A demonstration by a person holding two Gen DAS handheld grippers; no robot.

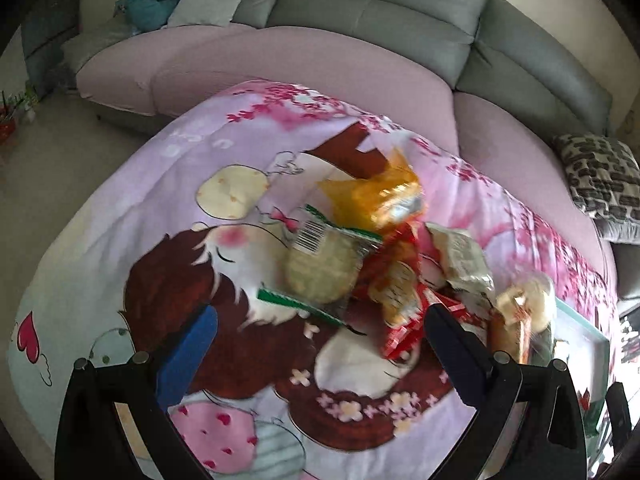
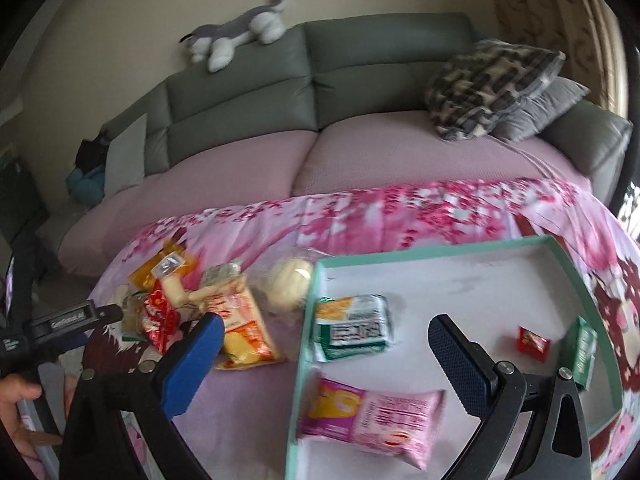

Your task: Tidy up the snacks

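The snack pile (image 1: 384,248) lies on the cartoon-print cloth (image 1: 160,200) covering the surface, left of the mint-rimmed tray (image 2: 440,254). A round cracker pack (image 1: 324,264) touches a red wrapper (image 1: 404,316) and an orange bag (image 1: 380,192). Inside the tray lie a pink packet (image 2: 376,416), a green-and-white pack (image 2: 352,328), a small red sweet (image 2: 534,343) and a green packet (image 2: 584,354) against the right wall. The left gripper (image 1: 320,336) and the right gripper (image 2: 328,344) both stand apart, holding nothing. Behind is a grey sofa (image 2: 360,68).
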